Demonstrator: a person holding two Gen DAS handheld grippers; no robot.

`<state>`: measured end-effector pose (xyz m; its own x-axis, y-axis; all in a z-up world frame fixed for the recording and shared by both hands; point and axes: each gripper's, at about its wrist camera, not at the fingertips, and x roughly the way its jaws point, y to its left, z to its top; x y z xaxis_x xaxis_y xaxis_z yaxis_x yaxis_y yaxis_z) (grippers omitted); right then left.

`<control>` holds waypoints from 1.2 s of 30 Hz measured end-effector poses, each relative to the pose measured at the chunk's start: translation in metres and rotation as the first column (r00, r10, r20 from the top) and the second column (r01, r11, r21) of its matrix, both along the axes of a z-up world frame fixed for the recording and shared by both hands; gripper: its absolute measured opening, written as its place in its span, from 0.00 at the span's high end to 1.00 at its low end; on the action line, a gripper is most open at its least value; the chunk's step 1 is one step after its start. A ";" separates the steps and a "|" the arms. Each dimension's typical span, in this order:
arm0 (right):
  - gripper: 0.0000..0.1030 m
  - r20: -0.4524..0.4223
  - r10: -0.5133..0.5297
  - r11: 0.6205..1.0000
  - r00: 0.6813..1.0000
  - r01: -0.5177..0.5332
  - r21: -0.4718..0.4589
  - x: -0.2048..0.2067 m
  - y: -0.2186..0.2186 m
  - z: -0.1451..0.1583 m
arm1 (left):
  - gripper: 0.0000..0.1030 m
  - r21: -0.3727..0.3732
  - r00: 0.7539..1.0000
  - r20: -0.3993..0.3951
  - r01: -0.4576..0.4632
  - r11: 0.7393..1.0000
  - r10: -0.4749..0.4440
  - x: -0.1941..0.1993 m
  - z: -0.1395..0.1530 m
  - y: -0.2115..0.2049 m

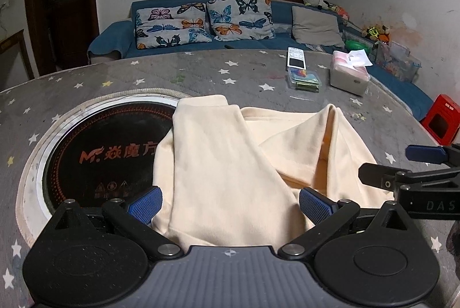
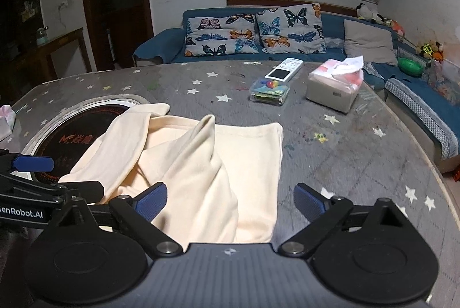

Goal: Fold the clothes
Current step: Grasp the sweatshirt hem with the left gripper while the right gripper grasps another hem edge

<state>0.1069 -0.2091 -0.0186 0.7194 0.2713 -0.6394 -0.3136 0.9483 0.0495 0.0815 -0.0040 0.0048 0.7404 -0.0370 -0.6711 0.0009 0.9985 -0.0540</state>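
On the cooktop (image 1: 115,152), "MF" lettering shows beside the cream garment (image 1: 230,164).

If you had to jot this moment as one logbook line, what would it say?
task: fold clothes | cream garment: rumpled on table | left tongs: open | right tongs: open

Home living room: blue sofa (image 2: 330,20) with butterfly cushions (image 2: 290,29), star-print table (image 2: 359,149), plush toys (image 2: 371,13).

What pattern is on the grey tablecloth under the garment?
Small white stars, with a few yellow ones, on the tablecloth; clearest in the right wrist view.
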 end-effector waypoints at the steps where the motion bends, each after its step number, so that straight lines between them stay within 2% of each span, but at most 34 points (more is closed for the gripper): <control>1: 0.11 -0.005 0.004 1.000 1.000 -0.004 0.004 0.002 0.000 0.000 | 0.01 0.003 1.000 0.001 0.002 1.000 -0.002 0.002 0.000 0.000; 4: 0.16 -0.014 0.016 1.000 1.000 -0.016 0.005 0.010 0.002 0.002 | 0.03 -0.001 1.000 0.002 0.000 1.000 0.000 0.009 0.002 0.004; 6: 0.23 -0.019 0.021 1.000 1.000 -0.021 0.007 0.016 0.002 0.002 | 0.10 -0.006 1.000 0.004 -0.004 1.000 0.004 0.014 0.004 0.007; 12: 0.34 -0.038 0.040 0.999 0.998 -0.040 0.010 0.040 0.008 0.002 | 0.26 -0.016 1.000 0.012 -0.019 1.000 0.019 0.035 0.009 0.019; 17: 0.43 -0.052 0.069 0.997 0.996 -0.067 0.042 0.060 0.015 0.001 | 0.28 -0.022 1.000 0.016 -0.018 1.000 0.019 0.054 0.013 0.025; 21: 0.55 -0.077 0.099 0.994 0.992 -0.095 0.055 0.074 0.026 -0.005 | 0.26 -0.013 1.000 0.023 -0.014 1.000 0.014 0.075 0.016 0.022; 27: 0.69 -0.106 0.118 0.992 0.987 -0.113 0.058 0.084 0.033 -0.018 | 0.28 0.032 1.000 -0.011 0.001 0.999 -0.001 0.112 0.002 0.012; 28: 0.72 -0.108 0.122 0.991 0.987 -0.116 0.063 0.084 0.032 -0.019 | 0.31 0.037 1.000 -0.024 0.006 0.999 -0.005 0.117 -0.002 0.011; 30: 0.83 -0.108 0.129 0.989 0.986 -0.120 0.081 0.084 0.030 -0.021 | 0.55 0.035 0.999 -0.049 0.018 0.999 -0.016 0.123 -0.009 0.012; 31: 0.85 -0.106 0.129 0.989 0.986 -0.120 0.087 0.083 0.029 -0.022 | 0.61 0.031 0.998 -0.057 0.021 0.999 -0.019 0.124 -0.012 0.013; 33: 0.90 -0.095 0.127 0.989 0.987 -0.118 0.093 0.081 0.026 -0.020 | 0.78 0.024 0.998 -0.058 0.022 0.999 -0.020 0.123 -0.016 0.017; 36: 0.93 -0.061 0.109 0.990 0.992 -0.103 0.100 0.075 0.018 -0.014 | 0.89 0.018 0.999 -0.043 0.010 1.000 -0.009 0.116 -0.016 0.023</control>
